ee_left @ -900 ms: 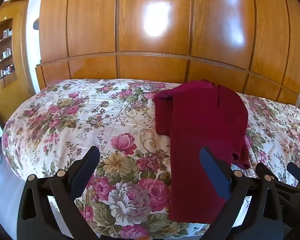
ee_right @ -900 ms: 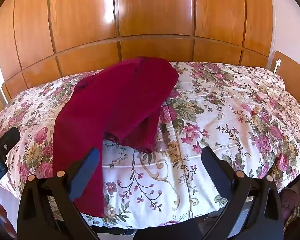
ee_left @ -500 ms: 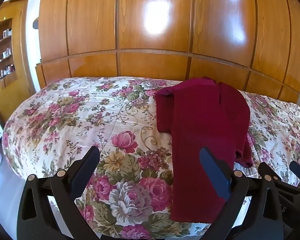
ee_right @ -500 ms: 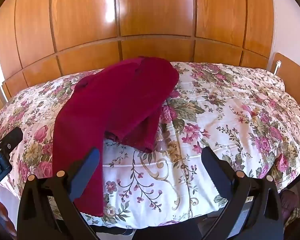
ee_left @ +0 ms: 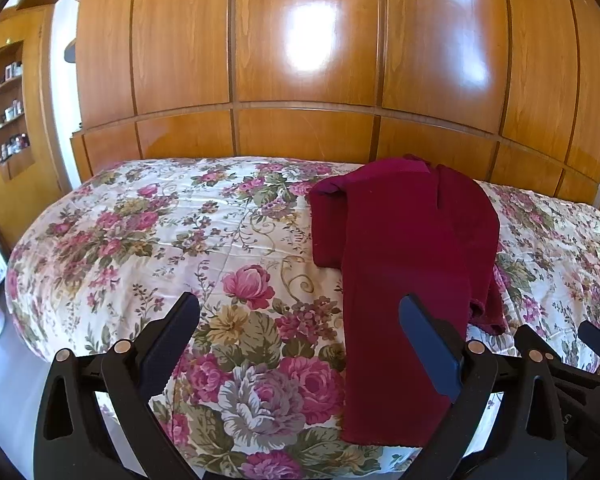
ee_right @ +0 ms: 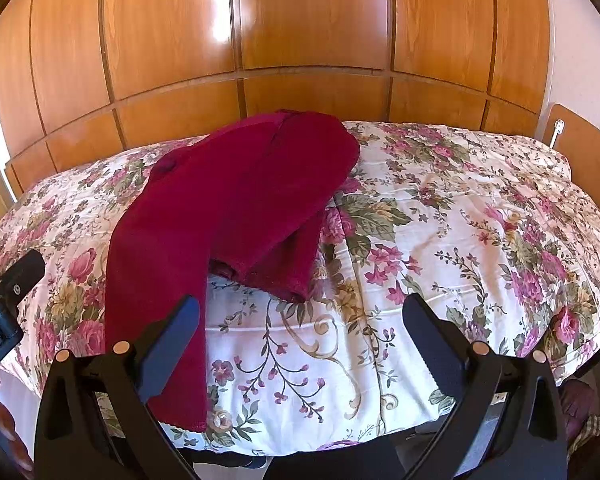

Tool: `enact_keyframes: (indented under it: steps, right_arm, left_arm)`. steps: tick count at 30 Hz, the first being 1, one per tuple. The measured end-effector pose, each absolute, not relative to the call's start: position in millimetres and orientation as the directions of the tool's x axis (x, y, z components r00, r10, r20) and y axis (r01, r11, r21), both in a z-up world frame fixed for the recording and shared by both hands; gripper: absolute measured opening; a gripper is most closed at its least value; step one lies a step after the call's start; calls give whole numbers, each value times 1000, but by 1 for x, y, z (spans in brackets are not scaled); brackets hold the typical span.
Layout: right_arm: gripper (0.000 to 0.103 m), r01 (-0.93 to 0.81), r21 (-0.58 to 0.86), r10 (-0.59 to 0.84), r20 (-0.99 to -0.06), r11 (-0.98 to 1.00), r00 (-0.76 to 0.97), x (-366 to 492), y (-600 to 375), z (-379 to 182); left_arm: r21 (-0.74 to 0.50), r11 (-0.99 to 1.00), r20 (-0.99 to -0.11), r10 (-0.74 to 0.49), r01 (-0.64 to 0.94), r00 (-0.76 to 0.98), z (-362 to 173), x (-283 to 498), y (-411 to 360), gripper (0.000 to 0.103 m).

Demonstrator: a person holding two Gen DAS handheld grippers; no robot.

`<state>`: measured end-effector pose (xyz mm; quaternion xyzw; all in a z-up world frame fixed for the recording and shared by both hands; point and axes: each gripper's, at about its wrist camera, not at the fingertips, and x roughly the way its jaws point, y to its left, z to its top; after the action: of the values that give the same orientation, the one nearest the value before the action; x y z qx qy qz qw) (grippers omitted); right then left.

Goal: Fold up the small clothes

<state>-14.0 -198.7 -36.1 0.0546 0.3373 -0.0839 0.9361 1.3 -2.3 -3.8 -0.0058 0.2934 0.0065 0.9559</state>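
The dark red garment (ee_left: 404, 248) lies on the bed, near the middle of its width, reaching from the far side down to the near edge. It is a soft, matte knit or velvety cloth, loosely doubled over itself: one long flat strip runs toward the cameras and ends in a straight hem at the near edge of the bed, while the upper part is bunched in rounded folds. In the right wrist view a shorter flap of the garment (ee_right: 236, 208) curls under, with a rumpled hem showing at its lower end.

Under it is a quilted bedspread (ee_left: 148, 240), cream with large pink, mauve and grey roses and green leaves, slightly wrinkled and stitched in lines. Behind the bed stands a wall of glossy orange-brown wooden wardrobe doors (ee_left: 300, 60), with bright light reflected on the panels. At the far left a wooden shelf niche (ee_left: 10, 108) holds small bottles, too small to tell apart. At the right a wooden headboard (ee_right: 580, 148) meets a pale wall.

The left gripper (ee_left: 300, 344) hangs over the near edge of the bed, jaws spread wide, nothing between them; its right finger overlaps the red strip in the picture, and contact cannot be told. The right gripper (ee_right: 300, 344) is likewise spread wide and empty, just right of the strip.
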Motion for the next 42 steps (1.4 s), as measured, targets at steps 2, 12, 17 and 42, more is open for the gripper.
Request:
enact_keyframes:
  steps: [2, 12, 17, 42]
  right_arm:
    - [101, 195, 48, -120, -642, 980, 757, -14, -199, -36]
    - [101, 199, 54, -116, -651, 979, 750, -12, -203, -37]
    - [101, 207, 62, -118, -652, 976, 749, -12, -206, -37]
    - [101, 221, 64, -125, -660, 973, 741, -10, -212, -42]
  left_arm:
    - [-6, 1000, -561, 7, -12, 828, -4, 1, -3, 99]
    - [5, 1000, -561, 0, 3, 828, -4, 2, -7, 99]
    - [11, 1000, -563, -7, 16, 827, -5, 3, -10, 99]
    - [21, 998, -576, -39, 62, 817, -9, 5, -19, 99]
